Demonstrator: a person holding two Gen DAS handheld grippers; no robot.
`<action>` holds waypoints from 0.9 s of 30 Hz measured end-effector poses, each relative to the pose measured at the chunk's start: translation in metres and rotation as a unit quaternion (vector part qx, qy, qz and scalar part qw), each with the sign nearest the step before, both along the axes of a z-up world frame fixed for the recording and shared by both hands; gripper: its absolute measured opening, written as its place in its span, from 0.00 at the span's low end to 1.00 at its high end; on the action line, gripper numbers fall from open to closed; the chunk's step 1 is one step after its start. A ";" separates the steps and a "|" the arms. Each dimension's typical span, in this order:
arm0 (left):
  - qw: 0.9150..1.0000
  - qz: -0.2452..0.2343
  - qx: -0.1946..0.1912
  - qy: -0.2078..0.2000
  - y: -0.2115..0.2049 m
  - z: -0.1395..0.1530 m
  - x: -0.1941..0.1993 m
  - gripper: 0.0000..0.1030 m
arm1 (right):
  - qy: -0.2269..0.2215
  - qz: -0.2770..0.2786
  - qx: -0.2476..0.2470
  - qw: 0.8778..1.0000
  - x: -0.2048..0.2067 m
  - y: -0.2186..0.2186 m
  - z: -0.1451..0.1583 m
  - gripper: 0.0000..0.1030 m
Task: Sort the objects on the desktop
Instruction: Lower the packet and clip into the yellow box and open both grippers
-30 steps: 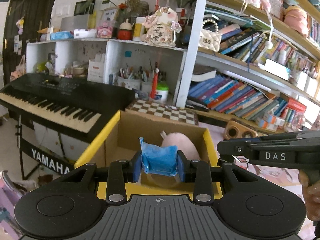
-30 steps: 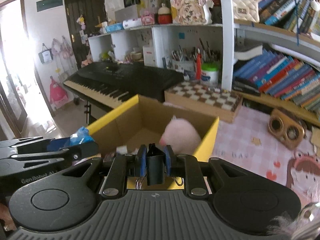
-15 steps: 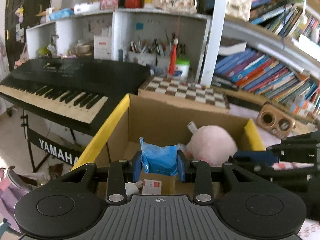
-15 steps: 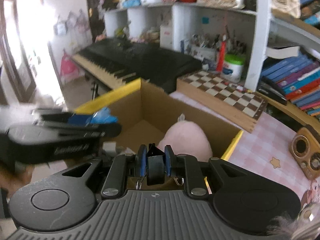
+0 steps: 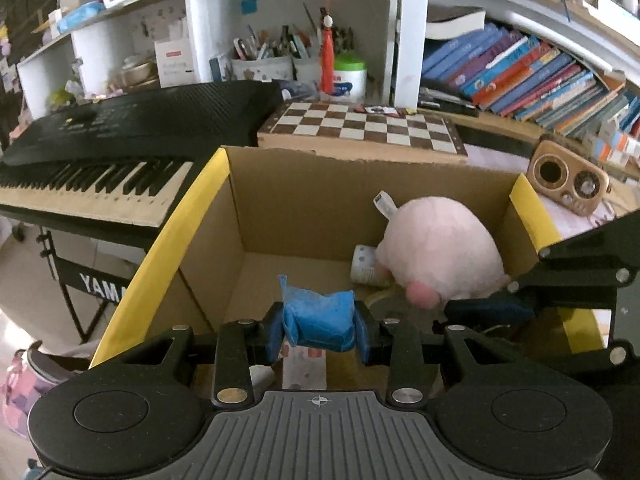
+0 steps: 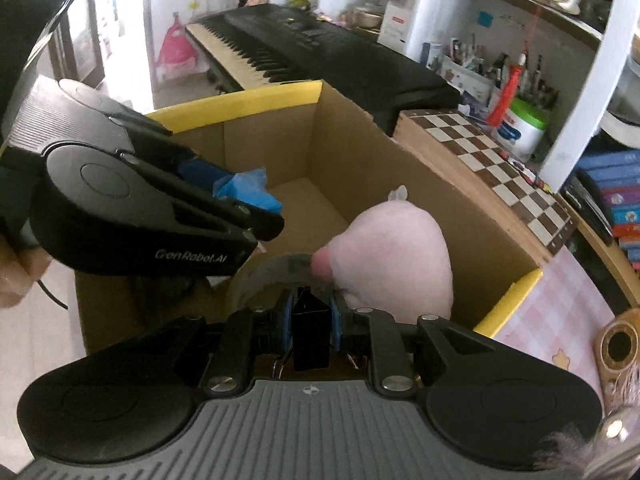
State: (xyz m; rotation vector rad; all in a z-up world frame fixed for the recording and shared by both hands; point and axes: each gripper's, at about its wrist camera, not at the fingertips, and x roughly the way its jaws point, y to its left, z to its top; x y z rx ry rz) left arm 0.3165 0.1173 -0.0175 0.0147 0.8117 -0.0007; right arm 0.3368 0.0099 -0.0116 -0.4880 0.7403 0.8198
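Two grippers hung over an open cardboard box (image 5: 304, 200) with yellow-taped flaps. Left gripper (image 5: 319, 330): jaws closed partway on a blue packet (image 5: 318, 324), squeezed between the blue pads, held above the box interior, near its front edge. Right gripper (image 6: 311, 322): jaws nearly closed, clamped on a black binder clip (image 6: 310, 330), also over the box, at its near-right side. In the left wrist view the right gripper showed at the right edge, beside the box's right flap. Inside the box sat a pink plush toy (image 5: 440, 256) against the right wall, a tape roll (image 6: 264, 276) just beside it, and a small white patterned item (image 5: 364, 266) behind the plush; what it was could not be told. Some paper bits (image 5: 306, 366) lay on the box floor under the packet. Beyond the box: a chessboard (image 5: 364, 124) touching its back wall, a black keyboard (image 5: 120, 140) to the left, a wooden radio (image 5: 566, 178) on the pink checked surface (image 6: 548, 312) to the right, books (image 5: 516, 72) on the shelf.
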 end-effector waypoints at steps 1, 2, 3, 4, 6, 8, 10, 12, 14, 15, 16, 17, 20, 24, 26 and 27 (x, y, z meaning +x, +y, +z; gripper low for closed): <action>1.000 0.001 0.000 0.003 0.000 0.000 0.001 0.32 | 0.001 0.002 -0.001 1.000 0.001 0.000 0.000 0.17; 1.000 0.002 -0.001 0.005 -0.001 0.000 0.001 0.33 | 0.003 0.004 -0.001 1.000 0.002 0.001 0.000 0.17; 1.000 0.001 -0.001 0.006 -0.001 0.000 0.002 0.33 | 0.003 0.005 -0.001 1.000 0.002 0.001 -0.001 0.17; 1.000 -0.001 0.001 0.008 -0.002 0.000 0.001 0.33 | 0.003 0.007 -0.002 1.000 0.003 0.002 -0.001 0.17; 1.000 -0.006 0.004 0.010 -0.004 0.000 0.002 0.33 | 0.004 0.010 -0.003 1.000 0.004 0.003 -0.001 0.17; 1.000 -0.005 0.007 0.012 -0.004 -0.001 0.002 0.34 | 0.005 0.011 -0.003 1.000 0.005 0.004 -0.001 0.17; 1.000 -0.005 0.006 0.007 -0.005 0.001 0.001 0.37 | 0.007 0.010 -0.004 1.000 0.006 0.004 -0.001 0.17; 1.000 -0.004 0.005 -0.002 -0.005 0.003 -0.001 0.44 | 0.009 0.008 -0.003 1.000 0.007 0.004 -0.001 0.18; 1.000 0.002 0.007 -0.019 -0.007 0.007 -0.006 0.61 | 0.013 0.000 0.005 1.000 0.008 0.003 -0.001 0.19; 1.000 0.004 0.007 -0.028 -0.007 0.010 -0.009 0.63 | 0.015 -0.004 0.010 1.000 0.007 0.001 -0.001 0.21; 0.999 0.004 0.004 -0.036 -0.007 0.012 -0.011 0.63 | 0.015 -0.007 0.014 1.000 0.007 0.000 0.000 0.22; 0.999 0.004 0.001 -0.041 -0.008 0.015 -0.014 0.64 | 0.011 -0.009 0.018 1.000 0.005 -0.002 0.002 0.23; 0.998 0.007 -0.002 -0.054 -0.009 0.020 -0.021 0.65 | 0.003 -0.019 0.032 0.999 0.000 -0.007 0.009 0.28; 0.997 0.007 -0.004 -0.074 -0.010 0.030 -0.031 0.68 | 0.000 -0.045 0.047 0.998 -0.005 -0.017 0.018 0.28; 0.996 0.008 -0.007 -0.085 -0.011 0.035 -0.038 0.71 | -0.004 -0.057 0.053 0.997 -0.009 -0.024 0.023 0.29; 0.996 0.007 -0.010 -0.091 -0.011 0.038 -0.042 0.71 | -0.007 -0.065 0.057 0.996 -0.012 -0.027 0.026 0.29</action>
